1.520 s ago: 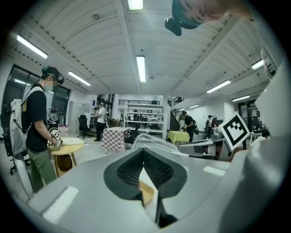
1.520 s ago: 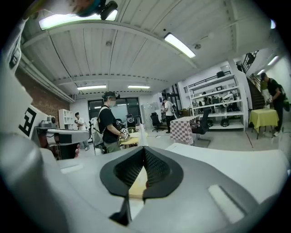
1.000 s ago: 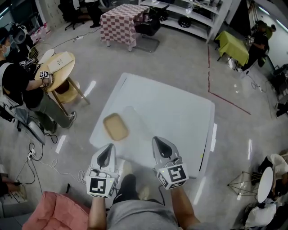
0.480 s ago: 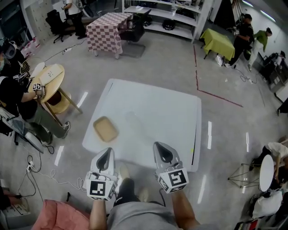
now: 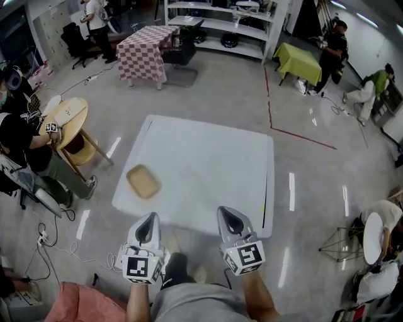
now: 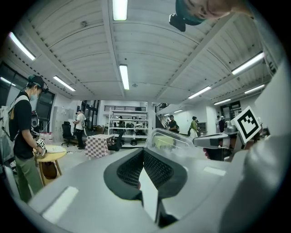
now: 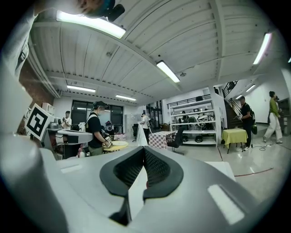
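In the head view a white square table [image 5: 208, 157] stands ahead of me with a shallow tan tray [image 5: 143, 182] near its left edge. My left gripper [image 5: 148, 221] and right gripper [image 5: 228, 216] hover side by side at the table's near edge, both shut with nothing in them. They point forward over the table, and the tray lies ahead and left of the left one. In the left gripper view the jaws' tips meet [image 6: 143, 157], and a clear plastic dome-like piece [image 6: 167, 138] shows beyond them. The right gripper view shows the same shut jaws [image 7: 144, 157].
A person works at a round wooden table [image 5: 66, 116] to the left. A checkered table [image 5: 148, 44], shelves [image 5: 217, 16] and a yellow-green table [image 5: 302, 63] with people stand further off. A pink cloth [image 5: 82, 305] lies at the bottom left. A red line [image 5: 296, 132] marks the floor.
The head view has drawn back, so the table and tray look smaller and further off. The tan tray no longer shows behind the jaws in either gripper view. Both grippers stay shut.
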The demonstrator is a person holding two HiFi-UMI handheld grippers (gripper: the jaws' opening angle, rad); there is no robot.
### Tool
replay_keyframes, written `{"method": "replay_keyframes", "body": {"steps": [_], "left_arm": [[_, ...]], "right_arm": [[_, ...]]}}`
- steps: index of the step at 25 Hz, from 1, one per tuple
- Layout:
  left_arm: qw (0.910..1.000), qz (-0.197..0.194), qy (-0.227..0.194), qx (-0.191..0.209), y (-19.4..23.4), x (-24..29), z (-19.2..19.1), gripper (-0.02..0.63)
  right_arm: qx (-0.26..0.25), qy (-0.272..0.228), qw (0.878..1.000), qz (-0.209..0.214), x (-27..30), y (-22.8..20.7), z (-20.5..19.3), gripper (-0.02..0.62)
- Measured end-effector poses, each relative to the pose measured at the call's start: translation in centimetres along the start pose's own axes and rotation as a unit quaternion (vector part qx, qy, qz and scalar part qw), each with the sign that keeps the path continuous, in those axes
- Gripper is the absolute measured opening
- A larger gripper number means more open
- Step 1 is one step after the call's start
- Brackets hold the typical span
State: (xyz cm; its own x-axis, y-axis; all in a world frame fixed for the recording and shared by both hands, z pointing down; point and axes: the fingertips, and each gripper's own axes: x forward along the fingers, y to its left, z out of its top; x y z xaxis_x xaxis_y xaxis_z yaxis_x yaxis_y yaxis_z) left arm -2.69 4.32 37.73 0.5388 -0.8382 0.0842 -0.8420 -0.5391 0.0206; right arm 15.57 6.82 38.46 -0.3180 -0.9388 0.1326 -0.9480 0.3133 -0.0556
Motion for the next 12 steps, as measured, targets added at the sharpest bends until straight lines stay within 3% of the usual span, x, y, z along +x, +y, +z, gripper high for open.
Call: {"method": "replay_keyframes", "body": {"steps": [12], "left_arm": [[0.9998, 0.016, 0.013, -0.004, -0.1, -2.0, -0.7, 0.012]], "right_arm": [[-0.001, 0.001, 1.0, 0.001, -2.7, 0.4, -0.4, 0.005]]}}
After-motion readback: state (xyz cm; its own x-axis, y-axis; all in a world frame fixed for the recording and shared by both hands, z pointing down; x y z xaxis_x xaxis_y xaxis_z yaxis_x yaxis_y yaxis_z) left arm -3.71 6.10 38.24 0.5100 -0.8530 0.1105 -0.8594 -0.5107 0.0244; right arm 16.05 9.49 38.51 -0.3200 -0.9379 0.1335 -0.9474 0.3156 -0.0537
